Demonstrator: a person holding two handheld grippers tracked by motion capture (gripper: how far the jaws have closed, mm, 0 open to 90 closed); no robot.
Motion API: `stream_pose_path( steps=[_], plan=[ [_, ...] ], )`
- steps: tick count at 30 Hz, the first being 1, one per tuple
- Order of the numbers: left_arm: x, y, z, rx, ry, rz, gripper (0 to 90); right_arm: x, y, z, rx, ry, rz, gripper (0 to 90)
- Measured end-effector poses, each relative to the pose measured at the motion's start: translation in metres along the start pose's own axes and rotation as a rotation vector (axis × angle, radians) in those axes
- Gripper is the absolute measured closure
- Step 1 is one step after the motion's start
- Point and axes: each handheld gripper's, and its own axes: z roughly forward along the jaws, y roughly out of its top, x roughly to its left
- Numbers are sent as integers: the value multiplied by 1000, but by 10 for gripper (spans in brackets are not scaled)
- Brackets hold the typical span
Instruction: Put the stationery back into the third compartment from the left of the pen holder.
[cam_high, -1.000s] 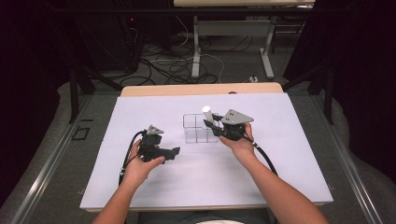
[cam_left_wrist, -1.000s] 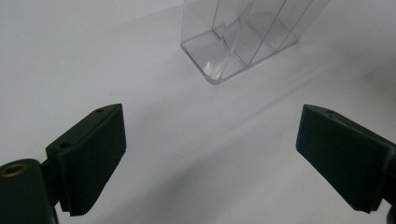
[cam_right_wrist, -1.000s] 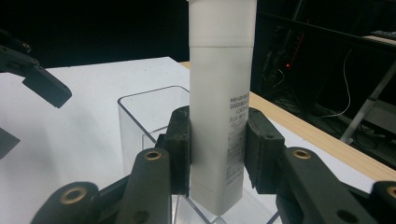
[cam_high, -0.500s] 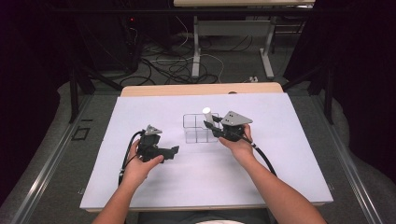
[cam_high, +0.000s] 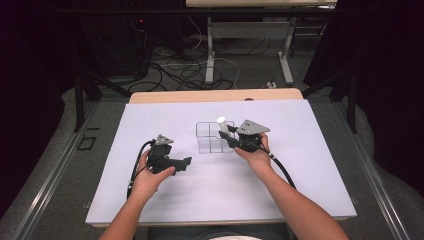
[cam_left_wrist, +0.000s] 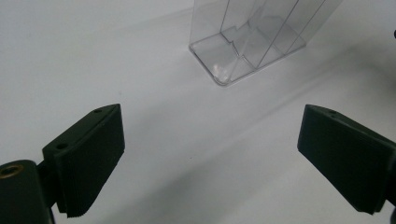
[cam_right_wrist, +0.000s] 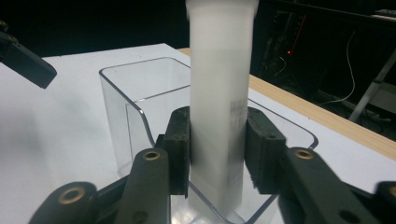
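While the white tube (cam_right_wrist: 218, 93) stood upright at the centre of the right gripper view, its lower end reached down into a compartment of the clear plastic organizer (cam_right_wrist: 133, 105), at the near right corner of that box as the view showed it. The tube's surface was blurred there, with a patch of dark print on its right side. The right gripper (cam_right_wrist: 218, 144) had a black pad on each side of the tube; its jaws had just been opening a little, and the pads sat right against the tube, though whether they pressed on it could not be told. In the high view the tube (cam_high: 221, 125) rose above the right end of the organizer (cam_high: 207, 137) near the centre of the frame, with the right gripper (cam_high: 230, 136) just to its right in the person's right hand (cam_high: 254, 156).

Lower left of the organizer in that view, well apart from it, the left gripper (cam_high: 186, 162) rested in the left hand (cam_high: 147, 179) over the white sheet (cam_high: 310, 165) covering the table. In the left gripper view its jaws stood wide open with nothing between them, and the organizer (cam_left_wrist: 243, 44) lay at the upper middle of the frame, beyond the jaws
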Motion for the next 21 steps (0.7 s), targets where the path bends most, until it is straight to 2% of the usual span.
stream_pose_path(
  steps=[2,6,9,12,15,21],
  plan=[
    [0,0,0,-6,-6,-10,74,0,3,-2,-19,-13,22,528],
    [1,0,-2,-5,-1,-14,74,-1,11,-10,-54,-26,9,441],
    [2,0,-3,-7,3,-11,74,0,17,-19,-63,-47,13,413],
    [3,0,-3,-18,7,-10,74,1,23,-29,-37,-49,39,340],
    [4,0,-4,-20,11,-10,72,3,28,-38,-3,-53,45,282],
    [6,0,-7,-24,20,20,47,4,32,-57,73,-68,95,149]
  ],
)
